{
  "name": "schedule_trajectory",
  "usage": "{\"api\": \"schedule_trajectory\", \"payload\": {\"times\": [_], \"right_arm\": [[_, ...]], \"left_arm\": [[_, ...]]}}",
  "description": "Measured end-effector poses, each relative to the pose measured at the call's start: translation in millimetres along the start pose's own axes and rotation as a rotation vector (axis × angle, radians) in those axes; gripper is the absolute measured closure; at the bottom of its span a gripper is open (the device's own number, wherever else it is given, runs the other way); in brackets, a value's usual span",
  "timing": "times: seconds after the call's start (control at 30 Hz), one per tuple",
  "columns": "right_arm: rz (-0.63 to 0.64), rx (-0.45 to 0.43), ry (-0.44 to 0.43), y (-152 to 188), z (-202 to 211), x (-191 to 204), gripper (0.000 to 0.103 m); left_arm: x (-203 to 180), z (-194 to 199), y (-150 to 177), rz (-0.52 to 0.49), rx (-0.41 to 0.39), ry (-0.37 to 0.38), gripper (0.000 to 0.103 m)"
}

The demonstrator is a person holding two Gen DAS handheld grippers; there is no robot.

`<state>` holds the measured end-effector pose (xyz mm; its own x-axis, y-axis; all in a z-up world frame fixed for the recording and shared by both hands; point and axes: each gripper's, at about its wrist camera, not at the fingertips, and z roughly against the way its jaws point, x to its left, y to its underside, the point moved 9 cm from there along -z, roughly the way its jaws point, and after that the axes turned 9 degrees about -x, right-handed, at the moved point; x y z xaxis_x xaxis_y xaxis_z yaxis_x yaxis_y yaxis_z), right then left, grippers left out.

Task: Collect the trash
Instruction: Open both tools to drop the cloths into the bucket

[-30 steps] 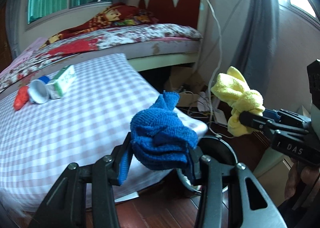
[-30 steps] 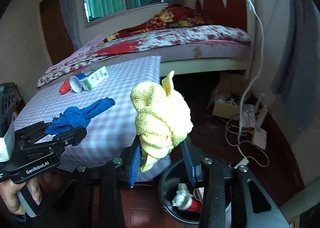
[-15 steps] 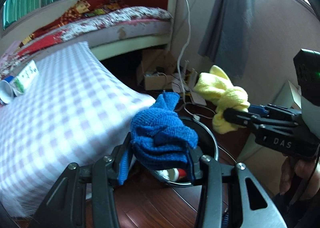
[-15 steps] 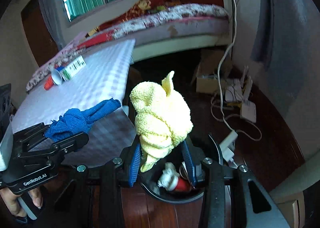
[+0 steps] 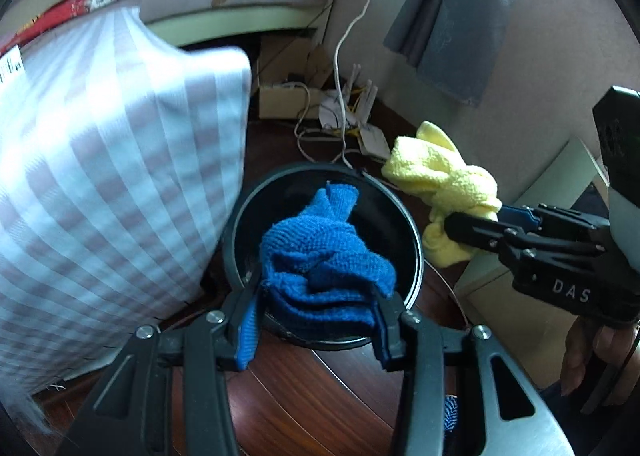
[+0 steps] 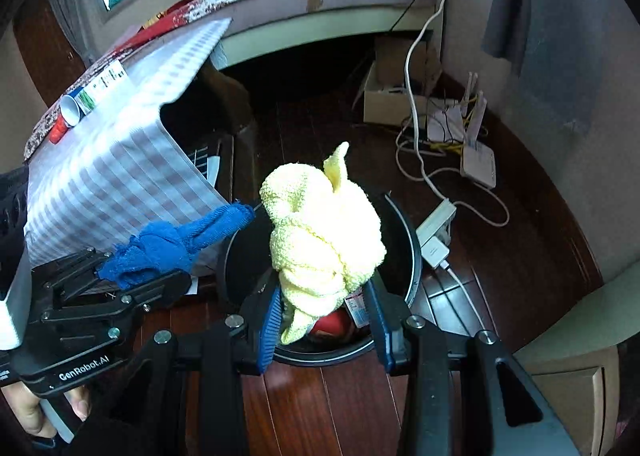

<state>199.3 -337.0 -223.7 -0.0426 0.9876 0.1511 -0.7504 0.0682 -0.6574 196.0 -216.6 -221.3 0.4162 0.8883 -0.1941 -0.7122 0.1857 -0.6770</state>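
Both hand-held grippers have dropped from counter height: left hand-held gripper [image 5: 316, 320] pinching the blue cloth [image 5: 320, 256] and right hand-held gripper [image 6: 324, 320] pinching the yellow cloth [image 6: 320, 240] now hang over the black bin [image 5: 412, 240], ready for release.

Left wrist view: rides my left gripper [image 5: 320, 320], looking steeply down along its fingers, close over the round black plastic bin [image 5: 416, 256] on the dark wooden floor [image 5: 320, 396].
Right wrist view: rides my right gripper [image 6: 324, 320], tilted down likewise, the same bin [image 6: 414, 268] close below.
Cross-sight: my right gripper [image 5: 456, 223] enters at 3 o'clock; my left gripper [image 6: 160, 276] at 9 o'clock.
Shared: bin, floor, checked white-and-pink cloth-covered table [image 5: 100, 175] [image 6: 120, 171].
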Motion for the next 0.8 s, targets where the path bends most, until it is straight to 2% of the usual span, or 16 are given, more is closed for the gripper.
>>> {"api": "schedule_trajectory", "payload": {"times": [0.37, 0.47, 0.5, 0.53, 0.57, 0.67, 0.7, 0.8], "right_arm": [[0.002, 0.089, 0.003, 11, -44, -6, 0.062], [0.010, 0.107, -0.009, 13, -54, -7, 0.059], [0.015, 0.115, -0.006, 14, -58, -8, 0.047], [0.020, 0.123, 0.018, 15, -62, -11, 0.024], [0.021, 0.127, 0.045, 16, -64, -15, 0.017], [0.003, 0.144, 0.111, 21, -66, -30, 0.008], [-0.004, 0.153, 0.126, 23, -67, -35, 0.001], [-0.013, 0.171, 0.150, 29, -65, -44, 0.001]], "left_arm": [[7, -34, 0, 0.006, 0.053, 0.001, 0.055], [9, -37, 0, 0.019, 0.046, 0.006, 0.049], [12, -40, 1, 0.034, 0.045, -0.008, 0.038], [15, -41, 3, 0.047, 0.046, -0.029, 0.028], [18, -41, 4, 0.056, 0.041, -0.051, 0.025], [21, -44, 13, 0.052, 0.067, -0.070, 0.010], [23, -43, 14, 0.045, 0.064, -0.083, 0.004], [25, -41, 18, 0.041, 0.058, -0.099, 0.003]]}}
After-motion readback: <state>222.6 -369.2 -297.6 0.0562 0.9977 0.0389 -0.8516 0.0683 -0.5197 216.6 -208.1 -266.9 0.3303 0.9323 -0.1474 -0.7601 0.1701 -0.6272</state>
